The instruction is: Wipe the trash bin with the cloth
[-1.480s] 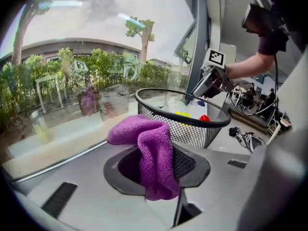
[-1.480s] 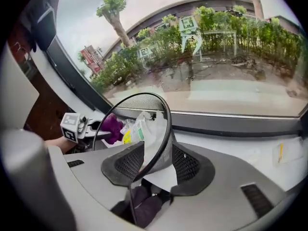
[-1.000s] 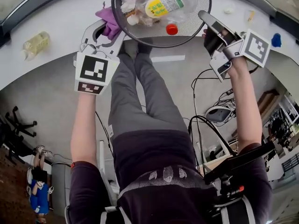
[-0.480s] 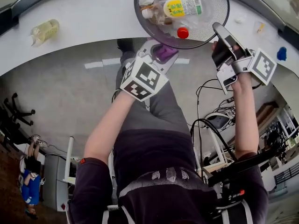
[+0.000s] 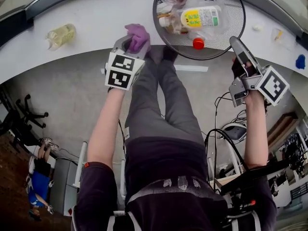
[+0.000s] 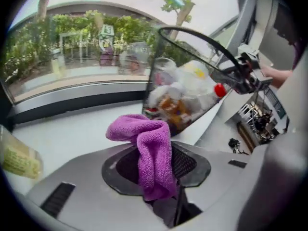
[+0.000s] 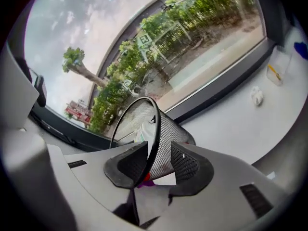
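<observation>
A black mesh trash bin [image 5: 230, 25] stands tilted on the white table, holding a red-capped bottle [image 5: 197, 18] and clear cups. My left gripper [image 5: 134, 44] is at the table edge just left of the bin, shut on a purple cloth [image 5: 138, 33] that bulges above the pads [image 6: 149, 143]. In the left gripper view the bin [image 6: 166, 88] lies ahead, a little apart from the cloth. My right gripper [image 5: 238, 57] sits at the bin's near right rim. Its jaws have just been opening. The rim and mesh wall [image 7: 171, 134] still pass between them, with a gap at one pad.
A plastic bottle of yellowish liquid [image 5: 61, 35] lies on the table [image 5: 86, 18] to the left. A small clear cup [image 5: 277, 34], a white wad [image 5: 258, 27] and a blue object [image 5: 300, 61] sit to the right. A window runs behind. Cables lie on the floor below.
The left gripper with the cloth swung from the bin's left side to under its near edge, then back up to the table edge left of the bin. The right gripper stayed at the rim.
</observation>
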`<move>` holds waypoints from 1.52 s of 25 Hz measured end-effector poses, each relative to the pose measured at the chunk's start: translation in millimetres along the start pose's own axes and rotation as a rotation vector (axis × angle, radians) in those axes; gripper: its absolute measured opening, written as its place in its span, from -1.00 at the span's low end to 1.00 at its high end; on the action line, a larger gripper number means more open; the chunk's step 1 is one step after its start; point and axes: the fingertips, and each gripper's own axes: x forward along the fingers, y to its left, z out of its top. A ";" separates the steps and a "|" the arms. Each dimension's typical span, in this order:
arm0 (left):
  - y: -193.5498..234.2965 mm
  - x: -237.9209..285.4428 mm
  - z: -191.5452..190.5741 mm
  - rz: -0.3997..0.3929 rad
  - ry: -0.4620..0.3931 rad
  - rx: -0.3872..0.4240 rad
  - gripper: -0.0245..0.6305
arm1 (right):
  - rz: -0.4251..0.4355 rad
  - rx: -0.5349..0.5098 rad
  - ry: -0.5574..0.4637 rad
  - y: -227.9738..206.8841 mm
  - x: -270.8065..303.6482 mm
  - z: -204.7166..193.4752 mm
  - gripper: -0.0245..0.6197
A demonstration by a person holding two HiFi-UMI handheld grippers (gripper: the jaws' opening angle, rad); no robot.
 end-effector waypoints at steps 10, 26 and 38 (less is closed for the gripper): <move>95.3 2.9 40.3 0.066 0.014 -0.006 -0.03 | -0.140 -0.101 -0.123 -16.8 -33.8 22.1 -0.53; 23.8 -280.9 286.3 0.042 -0.575 0.211 -0.49 | 0.127 -0.515 -0.266 207.0 -111.8 118.6 -0.92; -84.3 -344.9 301.6 -0.188 -0.692 0.275 -0.93 | 0.240 -0.629 -0.334 296.1 -163.2 111.8 -0.92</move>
